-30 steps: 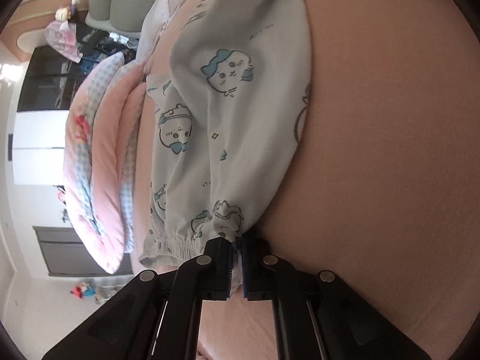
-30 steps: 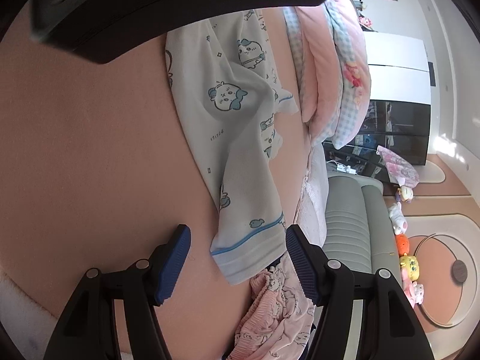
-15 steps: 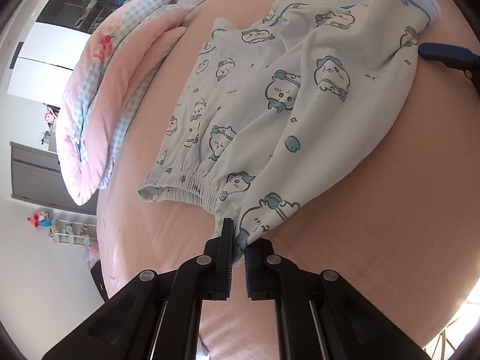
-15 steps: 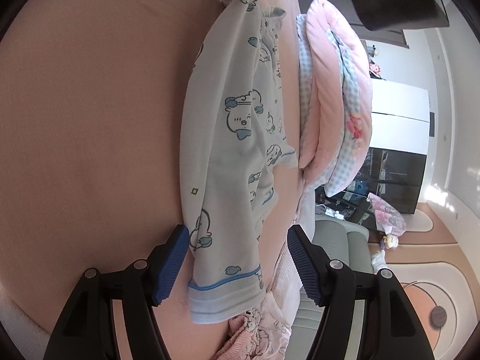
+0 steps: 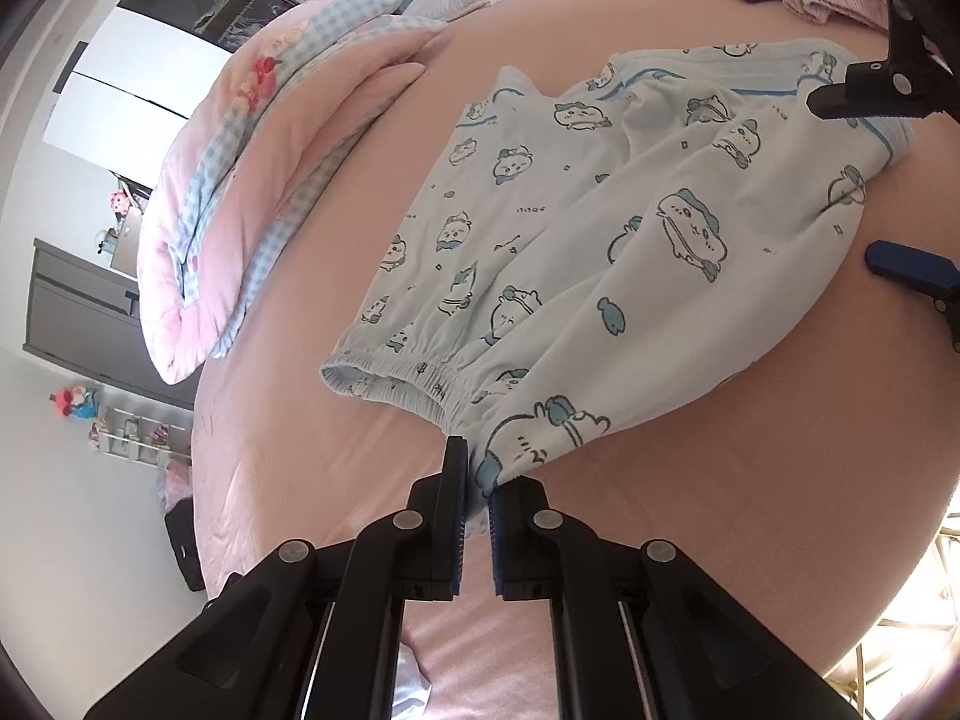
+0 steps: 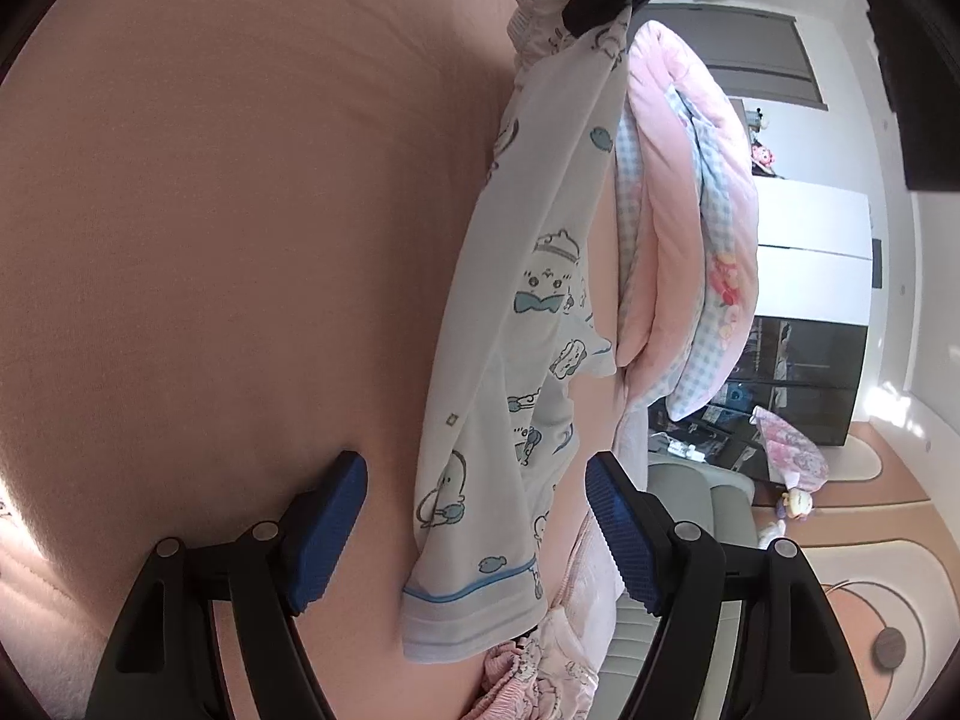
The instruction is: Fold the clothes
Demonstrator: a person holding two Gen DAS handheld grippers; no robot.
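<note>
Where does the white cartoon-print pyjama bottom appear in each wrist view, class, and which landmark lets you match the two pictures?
Left wrist view: the pyjama bottom spreads across the centre, waistband corner in the left gripper.
Right wrist view: pyjama bottom runs as a strip down the centre, between the open right gripper fingers.
Shared landmark: the folded pink quilt.

My bed [image 5: 690,516] has a pink sheet, with a rolled pink-and-blue-check quilt [image 5: 252,192] along its far edge. White walls around me. Grey cabinet [image 5: 78,324], white panel [image 5: 120,120], dark glass cabinet [image 6: 798,384]. Grey sofa [image 6: 690,492] off the bed's corner. Tan floor with curved bands [image 6: 870,552]. Sun patch at the bed's near corner.
</note>
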